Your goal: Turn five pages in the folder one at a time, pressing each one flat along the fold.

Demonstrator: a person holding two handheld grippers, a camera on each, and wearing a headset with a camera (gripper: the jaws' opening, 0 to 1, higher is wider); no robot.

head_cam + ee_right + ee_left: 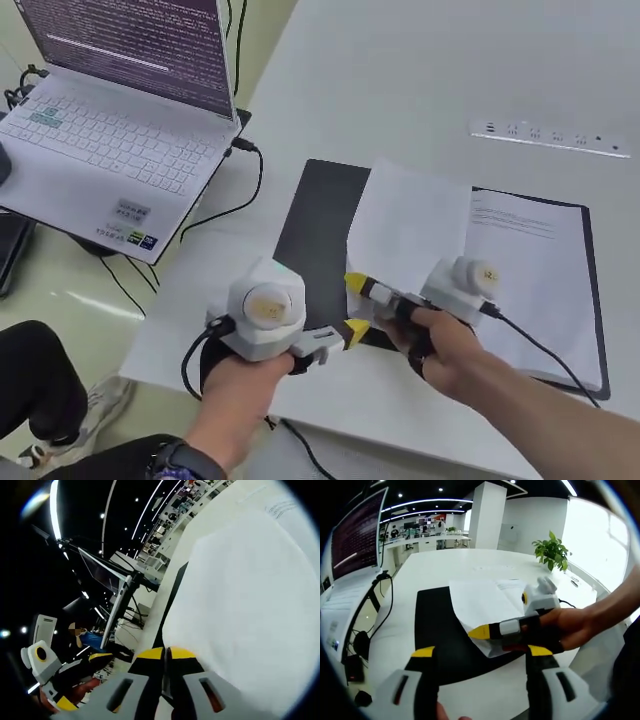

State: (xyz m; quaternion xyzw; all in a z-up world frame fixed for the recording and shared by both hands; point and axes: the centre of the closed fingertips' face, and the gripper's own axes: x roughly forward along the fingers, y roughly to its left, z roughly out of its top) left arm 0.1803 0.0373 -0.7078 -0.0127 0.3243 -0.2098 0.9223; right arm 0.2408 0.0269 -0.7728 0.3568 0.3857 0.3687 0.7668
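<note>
One page (410,225) only, pinched near its near corner by the right gripper (166,655), clenched tight on the paper. Raised and bowed over the middle of the open folder (315,225), above the fold, on the white worktop (400,80). Left gripper (481,652) spread wide, grasping nothing, hovering just near of the folder's black left half.

Judged from that bow: thin, light, limp, quick to crease or tear, and smooth enough to slip from a loose pinch. Best taken at a free corner or outer edge, well away from the fold, with a shallow bite so that nothing comes up from the printed stack (540,270) on the right. Likely to sag once released, so worth flattening from the fold outward.
</note>
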